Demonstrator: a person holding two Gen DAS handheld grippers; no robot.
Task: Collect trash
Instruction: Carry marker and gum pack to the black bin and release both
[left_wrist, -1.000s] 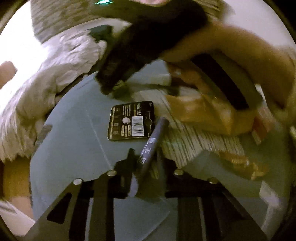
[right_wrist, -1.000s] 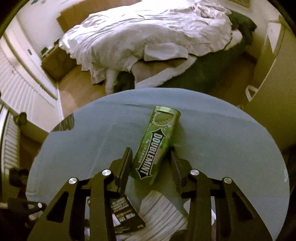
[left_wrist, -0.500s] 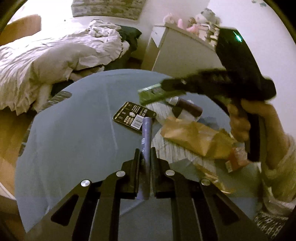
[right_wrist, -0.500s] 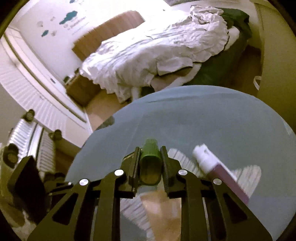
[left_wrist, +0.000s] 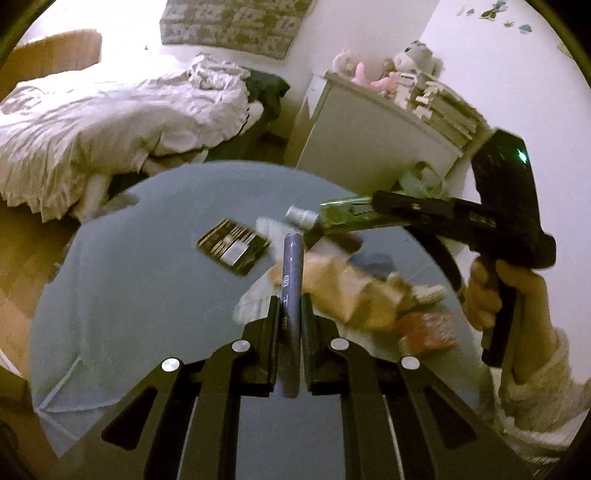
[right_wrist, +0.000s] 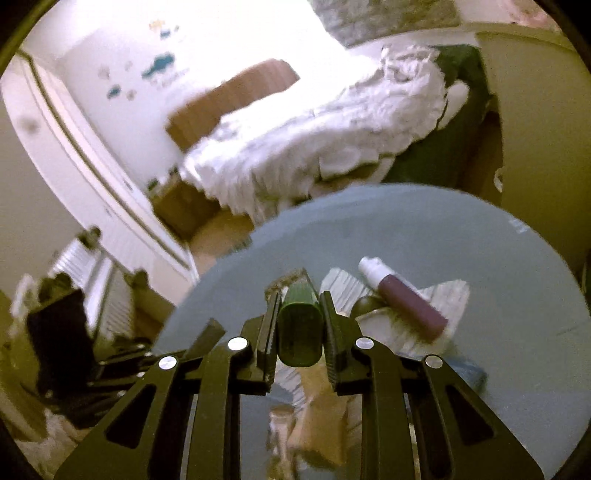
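Left wrist view: the left gripper is clamped tight on a dark pen, which runs lengthwise between the fingers and points away over the round grey table. Beyond the pen tip lie a black barcode card, a white-capped tube, crumpled tan paper and a reddish wrapper, all on the right half of the table. At far right a hand carries the right gripper, raised above the table and closed on a green gum pack. A bed with white bedding and a white cabinet stand beyond the table. Right wrist view: the right gripper has its jaws pressed against both sides of the green gum pack, seen end-on and clear of the table. To its right a purple tube with a white cap lies on striped paper; tan paper sits below the fingers. The view is blurred.
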